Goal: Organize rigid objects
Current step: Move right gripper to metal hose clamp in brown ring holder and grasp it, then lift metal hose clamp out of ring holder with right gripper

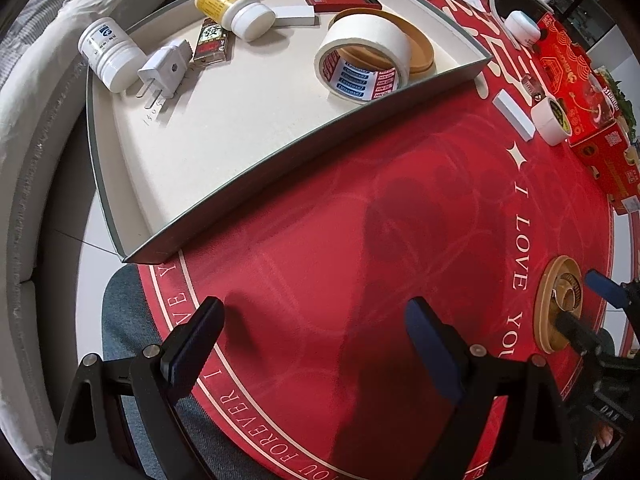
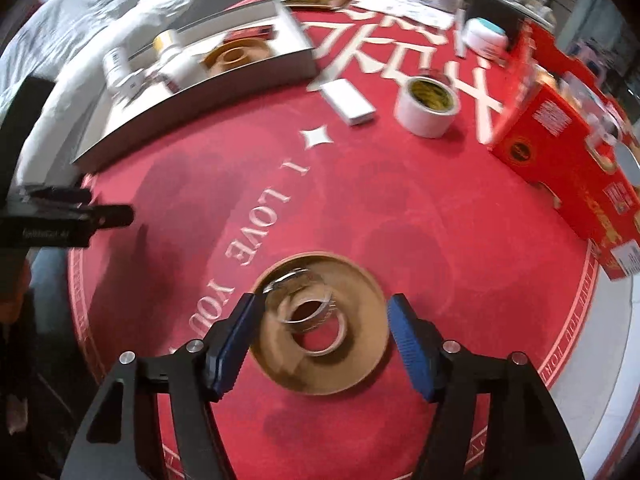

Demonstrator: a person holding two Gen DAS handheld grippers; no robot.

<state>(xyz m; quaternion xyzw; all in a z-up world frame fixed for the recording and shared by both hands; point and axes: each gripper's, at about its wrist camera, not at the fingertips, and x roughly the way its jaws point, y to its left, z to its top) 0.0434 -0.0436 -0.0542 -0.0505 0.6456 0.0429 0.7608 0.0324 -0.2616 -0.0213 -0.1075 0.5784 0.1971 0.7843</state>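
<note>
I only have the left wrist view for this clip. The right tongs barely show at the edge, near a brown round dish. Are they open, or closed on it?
Observer: Open. The right tongs are spread around the brown dish, with one finger by each side of its rim and nothing clamped.
Reviewer: What's inside the dish? Here it is only a glint.
Observer: Clear tape rolls. At least two transparent rings overlap near the middle.
Reviewer: Are the fingers touching the rim?
Observer: I cannot tell, because the right wrist view is motion-blurred there.
</note>
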